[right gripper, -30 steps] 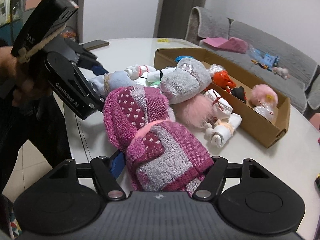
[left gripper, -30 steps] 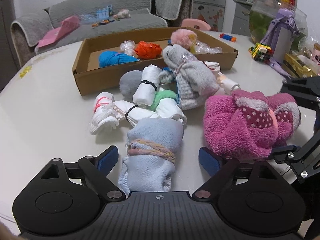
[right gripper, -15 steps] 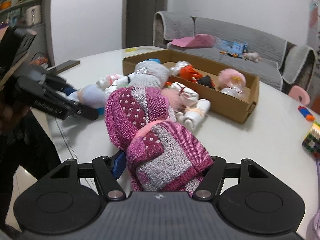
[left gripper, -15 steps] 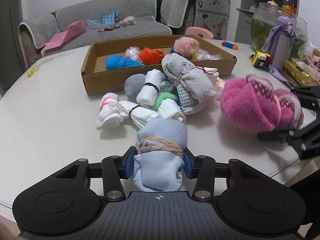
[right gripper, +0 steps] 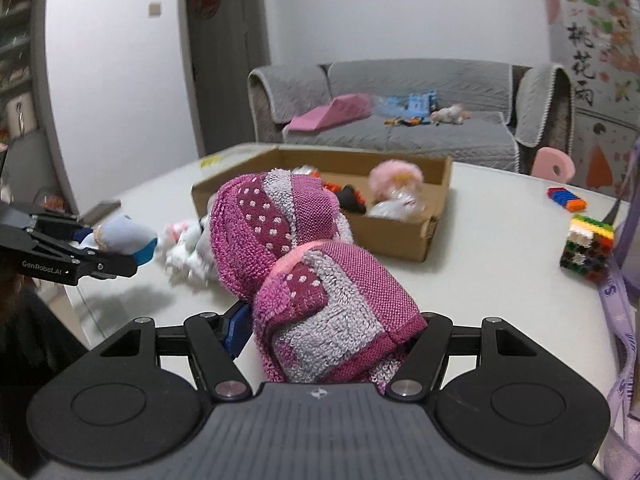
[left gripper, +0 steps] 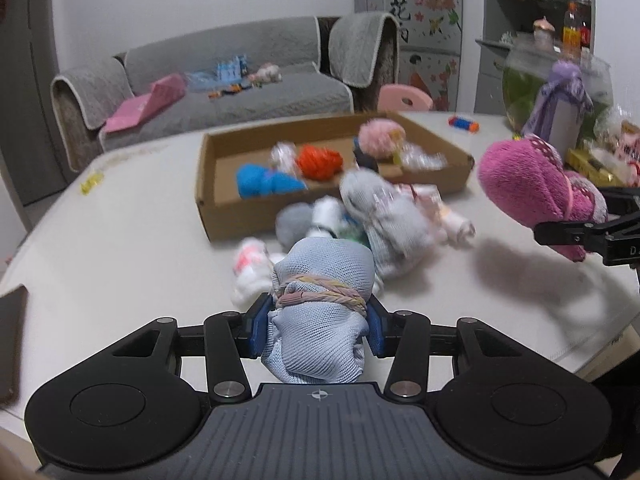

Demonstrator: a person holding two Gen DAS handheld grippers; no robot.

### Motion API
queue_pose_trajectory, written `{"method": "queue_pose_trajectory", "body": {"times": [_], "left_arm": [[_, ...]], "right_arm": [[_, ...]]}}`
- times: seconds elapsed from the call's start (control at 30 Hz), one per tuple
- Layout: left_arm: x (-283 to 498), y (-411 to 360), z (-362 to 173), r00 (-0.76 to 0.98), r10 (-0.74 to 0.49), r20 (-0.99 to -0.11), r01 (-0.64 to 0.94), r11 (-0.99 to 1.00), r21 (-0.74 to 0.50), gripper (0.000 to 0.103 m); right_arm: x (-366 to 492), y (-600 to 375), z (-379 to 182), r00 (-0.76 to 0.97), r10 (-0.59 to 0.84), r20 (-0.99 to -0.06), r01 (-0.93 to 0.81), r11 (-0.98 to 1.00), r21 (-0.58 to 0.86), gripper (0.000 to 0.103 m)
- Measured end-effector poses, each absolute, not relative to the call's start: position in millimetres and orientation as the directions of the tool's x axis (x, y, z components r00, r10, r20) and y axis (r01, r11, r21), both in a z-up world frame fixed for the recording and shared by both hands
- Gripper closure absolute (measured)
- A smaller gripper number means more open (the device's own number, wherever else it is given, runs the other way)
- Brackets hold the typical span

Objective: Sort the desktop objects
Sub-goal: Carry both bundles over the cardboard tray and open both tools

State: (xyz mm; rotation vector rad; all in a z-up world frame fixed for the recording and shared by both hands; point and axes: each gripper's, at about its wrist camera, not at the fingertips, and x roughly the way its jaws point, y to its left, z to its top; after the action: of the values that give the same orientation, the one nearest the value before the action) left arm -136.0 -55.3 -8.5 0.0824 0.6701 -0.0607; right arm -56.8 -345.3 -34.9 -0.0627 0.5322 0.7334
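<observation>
The left gripper (left gripper: 316,330) pinches a pale blue sock bundle (left gripper: 320,320) above the table (left gripper: 120,240); the right gripper (right gripper: 332,336) clamps a magenta sock bundle (right gripper: 320,280). Beyond lie loose socks (left gripper: 384,220), then the cardboard box (left gripper: 248,216).

Both tools (left gripper: 316,326) (right gripper: 332,328) clamped, raised

The light blue bundle (left gripper: 320,320) was soft knitted cloth. The pink bundle (right gripper: 320,280) was fluffy, loopy towel cloth. The box (left gripper: 248,216) was plain matt cardboard. The white table (left gripper: 100,248) looked smooth.
</observation>
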Motion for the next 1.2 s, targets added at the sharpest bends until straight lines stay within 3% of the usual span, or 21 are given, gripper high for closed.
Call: {"method": "queue_pose_trajectory", "body": {"times": [0.37, 0.77, 0.97, 1.2], "left_arm": [[-76.2, -32.2, 36.3, 0.819, 0.025, -0.573, 0.046, 0.993, 0.108, 0.050], [23.8, -30.7, 41.3, 0.813, -0.004, -0.583, 0.072, 0.993, 0.092, 0.050], [76.0, -11.1, 26.5, 0.794, -0.003, -0.607, 0.032, 0.999, 0.037, 0.050], [115.3, -2.3, 3.6, 0.765, -0.021, -0.643, 0.026, 1.000, -0.002, 0.049]], "right_arm": [[-23.3, -349.9, -2.1, 0.678, 0.619, -0.396, -0.605, 0.776, 0.179, 0.040], [53.2, -315.2, 26.8, 0.691, 0.634, -0.347, -0.624, 0.765, 0.157, 0.040], [98.4, -284.9, 22.8, 0.692, 0.626, -0.359, -0.623, 0.769, 0.142, 0.040], [134.7, -251.6, -3.1, 0.677, 0.567, -0.469, -0.598, 0.796, 0.100, 0.040]]}}
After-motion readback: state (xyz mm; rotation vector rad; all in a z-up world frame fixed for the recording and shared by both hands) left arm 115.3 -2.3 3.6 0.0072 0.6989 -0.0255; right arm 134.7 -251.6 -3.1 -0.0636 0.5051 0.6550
